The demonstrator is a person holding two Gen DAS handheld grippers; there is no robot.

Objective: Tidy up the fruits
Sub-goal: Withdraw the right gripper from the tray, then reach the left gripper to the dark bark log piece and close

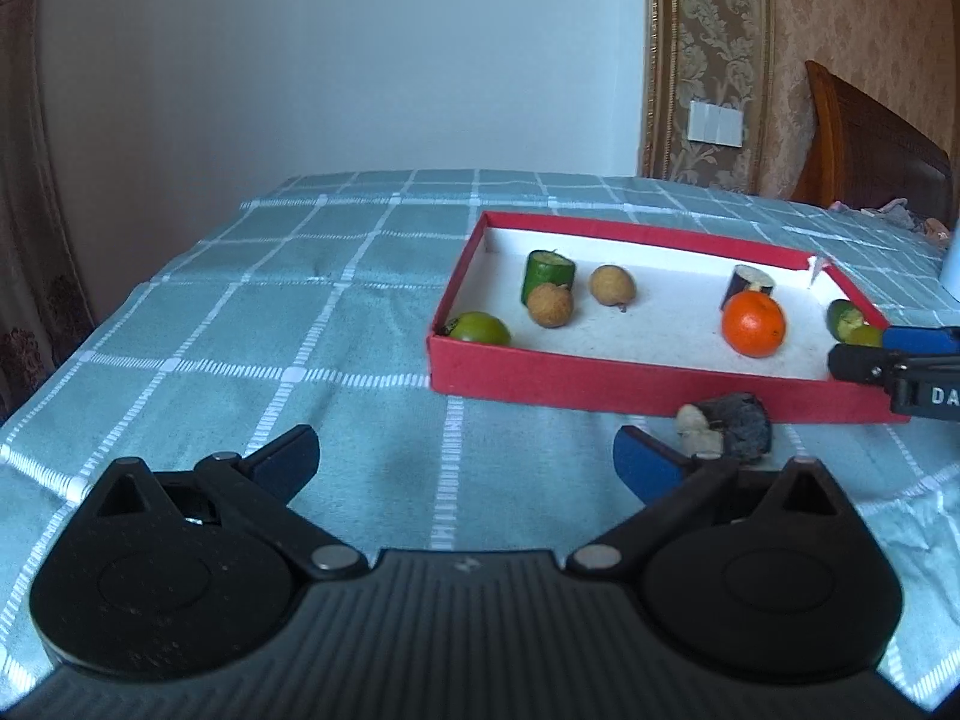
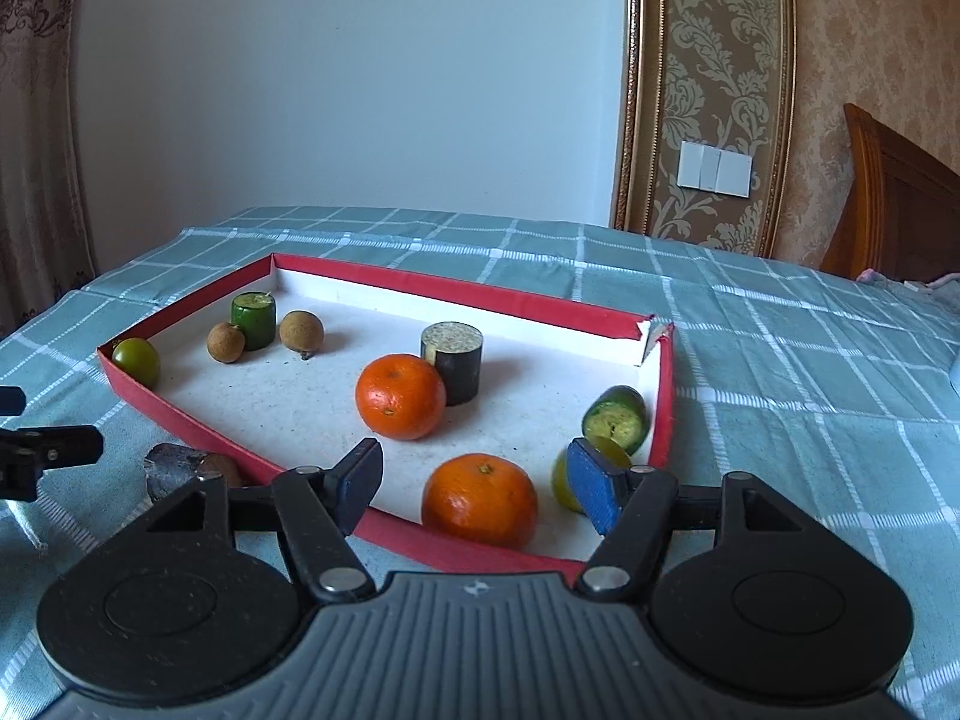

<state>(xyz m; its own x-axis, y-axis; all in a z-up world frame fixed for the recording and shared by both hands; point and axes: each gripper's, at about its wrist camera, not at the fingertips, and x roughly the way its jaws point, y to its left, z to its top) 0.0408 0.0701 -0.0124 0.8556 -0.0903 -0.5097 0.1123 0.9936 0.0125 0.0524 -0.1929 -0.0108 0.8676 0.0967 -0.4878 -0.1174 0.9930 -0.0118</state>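
Note:
A red tray (image 2: pixel 384 531) with a white floor holds two oranges (image 2: pixel 480 501) (image 2: pixel 399 396), two longans (image 2: pixel 302 331), green round fruits (image 2: pixel 137 360), cucumber pieces (image 2: pixel 255 318) and a dark eggplant piece (image 2: pixel 456 369). My right gripper (image 2: pixel 477 483) hangs open over the tray's near corner. The nearer orange lies between its fingers, and the pads stay clear of it. My left gripper (image 1: pixel 468 462) is open over bare cloth in front of the tray (image 1: pixel 600 384), holding nothing. A dark eggplant piece (image 1: pixel 741 432) lies on the cloth just beyond its right finger.
A green checked cloth (image 1: pixel 240 330) covers the table, which drops off at the left edge. A wooden headboard (image 1: pixel 870 138) and a wall switch (image 1: pixel 717 123) stand behind on the right. A white object (image 1: pixel 951 270) sits at the far right.

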